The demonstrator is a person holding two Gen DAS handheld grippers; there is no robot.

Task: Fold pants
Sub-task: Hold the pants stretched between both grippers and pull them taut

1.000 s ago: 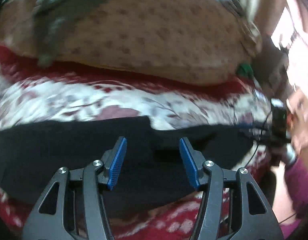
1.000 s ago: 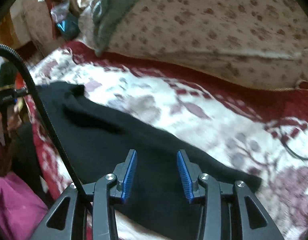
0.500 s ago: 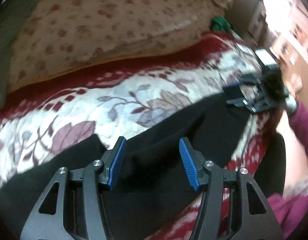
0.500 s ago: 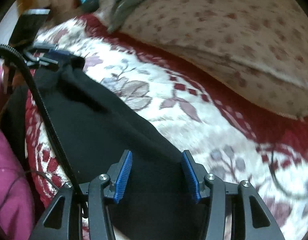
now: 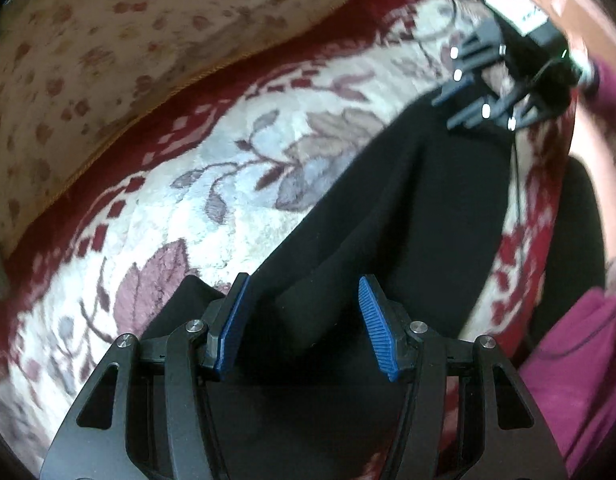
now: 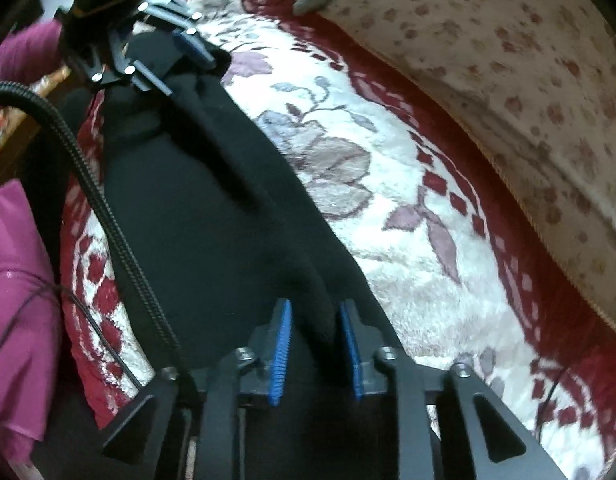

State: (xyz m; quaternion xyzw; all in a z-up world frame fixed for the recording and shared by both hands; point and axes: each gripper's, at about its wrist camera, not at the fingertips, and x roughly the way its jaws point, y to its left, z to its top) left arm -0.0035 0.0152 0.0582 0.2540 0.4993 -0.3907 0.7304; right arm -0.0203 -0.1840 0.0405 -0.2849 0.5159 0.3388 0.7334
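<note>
fabric is pinched between the near-closed blue pads of the right gripper (image 6: 314, 354), where a raised ridge of the black pants (image 6: 212, 216) is clamped. from there the garment is seen to run straight ahead, its long axis stretched toward the left gripper (image 5: 304, 322) at the far end. that gripper's pads are held wide apart, with a fold of the same cloth lying between them but not seen to be squeezed. the pants are laid along the near edge of the floral blanket (image 5: 212, 184), with a patterned cushion (image 6: 508, 48) well behind. the next move is judged to turn on this end-to-end line: each gripper sits at one end, so one end could be carried over the other.
</note>
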